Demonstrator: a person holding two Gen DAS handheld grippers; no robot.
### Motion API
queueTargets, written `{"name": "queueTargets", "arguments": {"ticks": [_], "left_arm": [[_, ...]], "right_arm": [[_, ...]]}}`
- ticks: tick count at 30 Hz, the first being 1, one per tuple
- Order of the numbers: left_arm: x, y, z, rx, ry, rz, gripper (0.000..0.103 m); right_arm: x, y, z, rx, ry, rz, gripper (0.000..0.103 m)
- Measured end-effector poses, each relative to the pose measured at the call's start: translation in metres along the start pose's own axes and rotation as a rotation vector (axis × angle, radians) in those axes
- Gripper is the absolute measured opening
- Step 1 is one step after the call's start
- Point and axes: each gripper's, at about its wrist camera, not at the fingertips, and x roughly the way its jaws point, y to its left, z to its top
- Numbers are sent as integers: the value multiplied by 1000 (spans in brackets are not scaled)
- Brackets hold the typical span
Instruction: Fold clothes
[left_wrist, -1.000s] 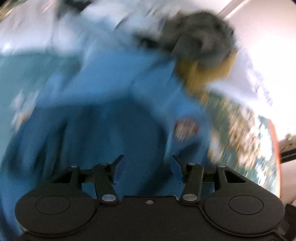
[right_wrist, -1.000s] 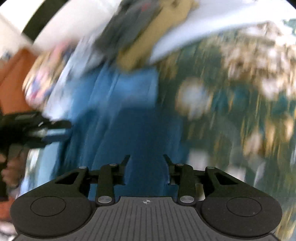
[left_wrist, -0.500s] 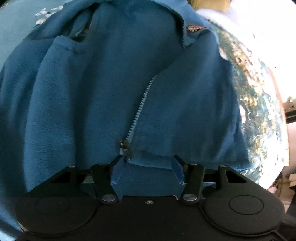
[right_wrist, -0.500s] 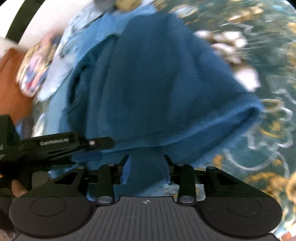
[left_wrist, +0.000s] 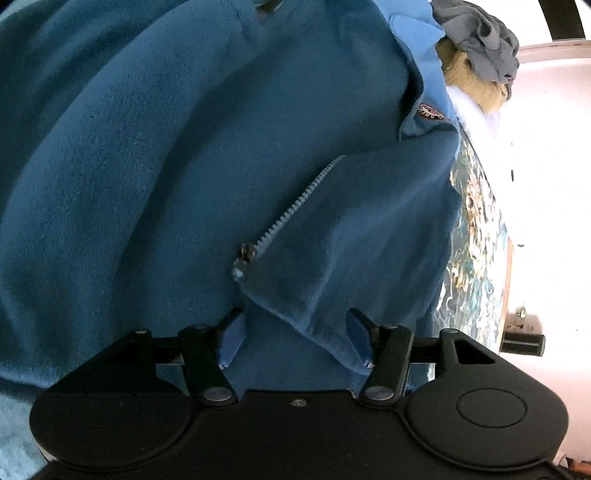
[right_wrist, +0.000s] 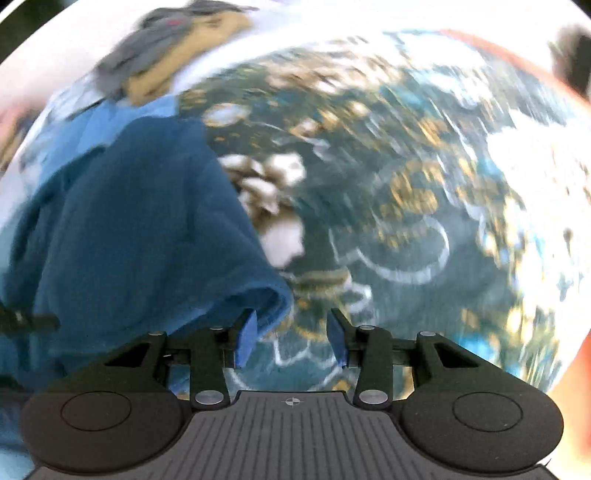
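Since half a second ago my right claw (right_wrist: 291, 338) is swinging off the blue fleece jacket (left_wrist: 229, 155): the cloth that was lying between its fingers is now sitting only by the left finger, and the patterned cover (right_wrist: 406, 206) is filling the gap. My left claw (left_wrist: 295, 336) is barely shifting; the zipper (left_wrist: 291, 206) is sitting a little farther out from it than before.

Both claws are standing apart. The left one is hovering with its fingers spread over the jacket's bottom hem, one front corner of the fleece drooping between them, though I am seeing no pinch on it. The right one is gripping nothing; its view is smeared, so I am judging it to be in motion.

Going outward, the jacket is lying spread on the patterned cover, front up, the zipper closed only at the bottom and the front gaping above it toward the collar, where a small round badge (left_wrist: 428, 112) is showing. The body is looking rumpled, with soft ridges running across it. Beyond the collar a grey garment (left_wrist: 480, 33) is sitting on a tan garment (left_wrist: 469, 81) in a loose heap.

As for progress, I am judging the jacket laid out rather than folded: no crisp fold is showing, and that heap is looking unfolded too.
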Motion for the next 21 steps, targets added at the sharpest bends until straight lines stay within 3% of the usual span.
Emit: {"name": "queueTargets", "arguments": {"ticks": [4,7,10,15,17,19,21], "left_arm": [[-1,17,-7,-79,-3,-27,62],[2,22,-5,-138,-9,-53,63],[6,27,-4,-198,-15,-79,63],[17,19,3,-243,-53,-123,63],[18,16,5,-238,-62,-137,59],[19,13,7,-219,-71,-153,45],[23,9,10,-209,-76,-167,37]], "right_arm": [[-3,17,4,-197,-49,54,39],[-8,31,1,-368,-88,-2,42],[-13,38,-5,-477,-110,-44,54],[-4,54,-18,-669,-88,-38,54],[3,63,-23,-752,-106,-69,54],[8,70,-24,-797,-137,-104,54],[11,74,-21,-809,-173,-110,54]]}}
